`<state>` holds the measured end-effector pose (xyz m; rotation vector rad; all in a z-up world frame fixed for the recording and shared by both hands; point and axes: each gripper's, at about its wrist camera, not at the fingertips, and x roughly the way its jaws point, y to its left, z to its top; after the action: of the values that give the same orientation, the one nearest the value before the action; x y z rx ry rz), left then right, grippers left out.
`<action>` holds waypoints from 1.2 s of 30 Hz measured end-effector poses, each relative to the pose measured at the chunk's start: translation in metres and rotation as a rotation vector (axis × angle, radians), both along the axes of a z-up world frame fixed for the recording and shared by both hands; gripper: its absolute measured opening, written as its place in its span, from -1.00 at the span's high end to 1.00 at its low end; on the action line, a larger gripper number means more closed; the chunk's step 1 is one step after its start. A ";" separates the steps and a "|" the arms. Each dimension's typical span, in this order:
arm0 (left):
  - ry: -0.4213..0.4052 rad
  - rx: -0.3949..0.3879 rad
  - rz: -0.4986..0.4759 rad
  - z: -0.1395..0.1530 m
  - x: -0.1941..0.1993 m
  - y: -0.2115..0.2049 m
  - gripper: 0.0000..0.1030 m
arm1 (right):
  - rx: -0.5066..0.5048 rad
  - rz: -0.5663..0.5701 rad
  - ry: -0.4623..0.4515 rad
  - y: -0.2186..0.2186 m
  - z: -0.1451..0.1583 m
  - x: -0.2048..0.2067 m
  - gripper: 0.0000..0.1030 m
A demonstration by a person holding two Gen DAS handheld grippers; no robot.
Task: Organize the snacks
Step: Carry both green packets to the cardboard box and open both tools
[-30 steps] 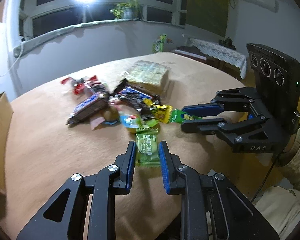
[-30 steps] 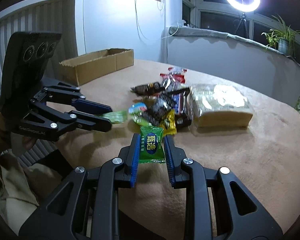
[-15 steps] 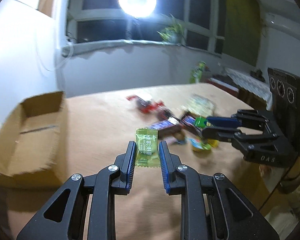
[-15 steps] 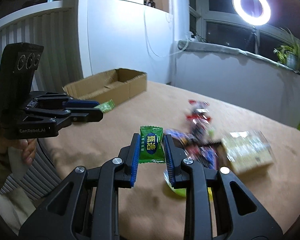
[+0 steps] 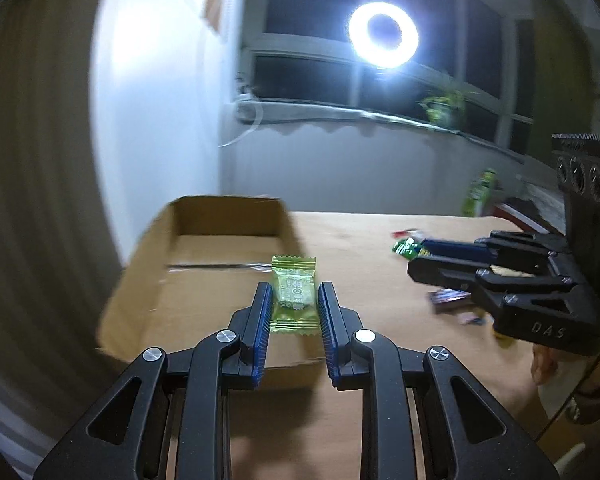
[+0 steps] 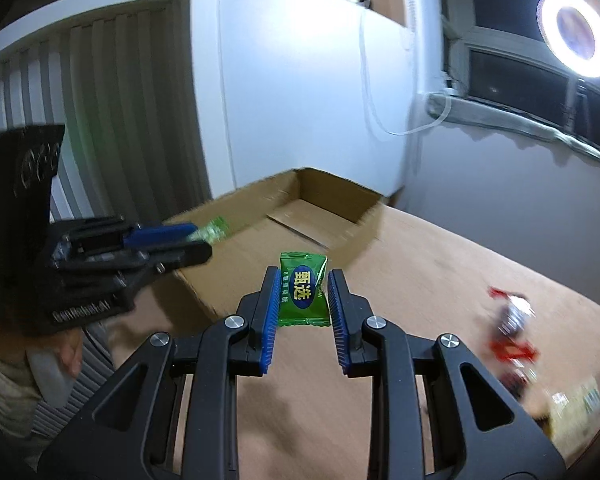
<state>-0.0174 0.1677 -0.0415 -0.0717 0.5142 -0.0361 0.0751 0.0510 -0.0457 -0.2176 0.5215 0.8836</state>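
My left gripper (image 5: 293, 294) is shut on a light green candy packet (image 5: 293, 294) and holds it over the near end of the open cardboard box (image 5: 224, 240). My right gripper (image 6: 303, 288) is shut on a dark green candy packet (image 6: 303, 290) with a blue oval label, held above the table just right of the box (image 6: 320, 208). In the left wrist view the right gripper (image 5: 414, 254) shows at the right with its green packet (image 5: 406, 248). In the right wrist view the left gripper (image 6: 204, 240) shows at the left over the box with its packet (image 6: 214, 229).
Blurred loose snacks lie on the tan table to the right (image 6: 512, 332) and behind the right gripper (image 5: 450, 298). A white wall and a slatted screen (image 6: 112, 120) stand behind the box. A ring light (image 5: 383, 35) shines at the window.
Both grippers have swung left from the snack pile toward the cardboard box, each still holding its candy. The left one now hangs over the box.
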 end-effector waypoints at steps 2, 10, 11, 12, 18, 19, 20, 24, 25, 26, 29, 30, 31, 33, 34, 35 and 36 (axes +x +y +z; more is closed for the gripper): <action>0.009 0.000 0.036 -0.003 0.003 0.013 0.58 | -0.004 0.027 0.001 0.023 0.002 0.006 0.52; 0.028 -0.039 0.107 -0.012 0.013 0.055 0.57 | -0.035 0.098 0.001 0.084 -0.002 0.028 0.51; 0.036 -0.038 0.106 -0.013 0.016 0.056 0.57 | -0.053 0.104 0.005 0.090 -0.006 0.031 0.46; 0.038 -0.034 0.111 -0.014 0.018 0.057 0.54 | -0.078 0.101 -0.002 0.097 -0.011 0.035 0.26; 0.034 -0.023 0.158 -0.019 0.010 0.059 -0.30 | -0.042 0.016 -0.006 0.068 -0.017 0.029 -0.12; 0.035 -0.026 0.158 -0.020 0.008 0.058 -0.30 | -0.042 -0.003 -0.009 0.060 -0.017 0.025 -0.12; 0.034 -0.028 0.156 -0.019 0.007 0.058 -0.30 | -0.040 -0.015 -0.015 0.055 -0.017 0.021 -0.15; 0.030 -0.030 0.155 -0.015 0.008 0.055 -0.30 | -0.022 -0.062 -0.066 0.036 -0.011 0.004 -0.53; 0.027 -0.028 0.155 -0.013 0.009 0.056 -0.31 | -0.012 -0.066 -0.073 0.032 -0.009 0.000 -0.56; 0.026 -0.027 0.154 -0.012 0.008 0.055 -0.33 | -0.004 -0.074 -0.079 0.029 -0.008 -0.003 -0.58; 0.031 -0.027 0.152 -0.010 0.005 0.052 -0.38 | 0.010 -0.088 -0.065 0.022 -0.008 -0.010 -0.61; 0.032 -0.024 0.152 -0.009 0.003 0.052 -0.38 | 0.012 -0.093 -0.062 0.020 -0.008 -0.012 -0.61; 0.034 -0.019 0.153 -0.009 0.003 0.050 -0.38 | 0.009 -0.103 -0.062 0.018 -0.008 -0.014 -0.62; 0.031 -0.017 0.146 -0.006 -0.001 0.044 -0.38 | 0.004 -0.109 -0.068 0.011 -0.008 -0.020 -0.65; 0.030 -0.020 0.140 -0.005 -0.002 0.042 -0.38 | 0.004 -0.114 -0.074 0.006 -0.008 -0.024 -0.65; 0.029 -0.022 0.134 -0.004 -0.003 0.040 -0.38 | 0.003 -0.124 -0.078 0.003 -0.009 -0.028 -0.66; 0.028 -0.023 0.128 -0.003 -0.003 0.036 -0.38 | 0.003 -0.134 -0.077 -0.002 -0.009 -0.031 -0.71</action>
<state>-0.0204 0.2040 -0.0443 -0.1278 0.5363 0.0841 0.0443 0.0492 -0.0546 -0.2103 0.4574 0.7425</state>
